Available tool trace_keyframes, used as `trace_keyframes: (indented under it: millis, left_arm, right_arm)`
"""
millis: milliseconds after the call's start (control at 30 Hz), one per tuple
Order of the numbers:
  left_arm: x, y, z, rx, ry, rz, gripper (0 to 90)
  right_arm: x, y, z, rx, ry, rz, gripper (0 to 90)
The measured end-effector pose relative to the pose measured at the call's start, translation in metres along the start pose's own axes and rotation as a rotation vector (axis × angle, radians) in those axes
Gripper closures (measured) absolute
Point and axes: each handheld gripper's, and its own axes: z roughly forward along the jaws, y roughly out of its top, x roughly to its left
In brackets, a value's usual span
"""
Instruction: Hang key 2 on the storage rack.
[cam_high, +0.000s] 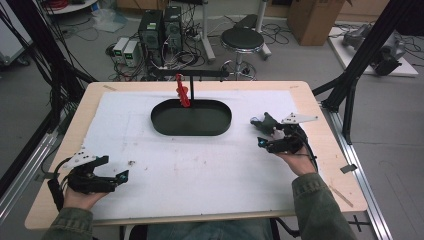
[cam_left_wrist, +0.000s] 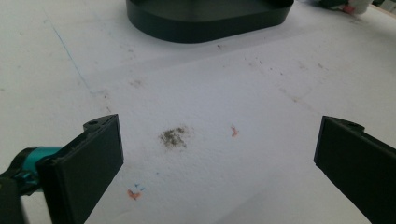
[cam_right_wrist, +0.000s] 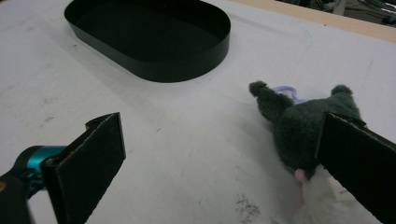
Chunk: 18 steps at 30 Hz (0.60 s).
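Right gripper (cam_right_wrist: 219, 158) jaws wide open, one jaw just beside the dark plush mouse (cam_right_wrist: 303, 126). Left gripper (cam_left_wrist: 219, 154) gapes open too, over bare white mat (cam_left_wrist: 210, 93).

A black oval tray (cam_high: 165, 122) is seen at the upper centre of the high view, set on a white sheet (cam_high: 200, 165) that covers a wooden table (cam_high: 330, 165). A red clip (cam_high: 182, 92) is hung from a black stand (cam_high: 192, 75) just behind the tray. On the floor beyond, computer towers (cam_high: 160, 30) are placed at upper left, a round stool (cam_high: 242, 40) at upper centre, and a cardboard box (cam_high: 315, 20) at upper right.
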Motion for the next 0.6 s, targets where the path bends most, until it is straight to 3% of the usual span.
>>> trace_keyframes:
  millis: [133, 500, 600]
  left_arm:
    - [0.007, -0.005, -0.001, -0.010, -0.078, -0.063, 1.7]
    - [0.011, -0.007, -0.005, -0.022, -0.079, -0.066, 1.7]
    - [0.010, -0.005, -0.005, -0.025, -0.099, -0.069, 1.7]
  right_arm:
    - [-0.008, 0.010, 0.005, 0.037, -0.024, -0.015, 0.8]
    - [-0.034, 0.031, 0.025, 0.169, -0.086, -0.024, 0.8]
    - [-0.048, 0.027, 0.033, 0.208, -0.083, 0.020, 0.9]
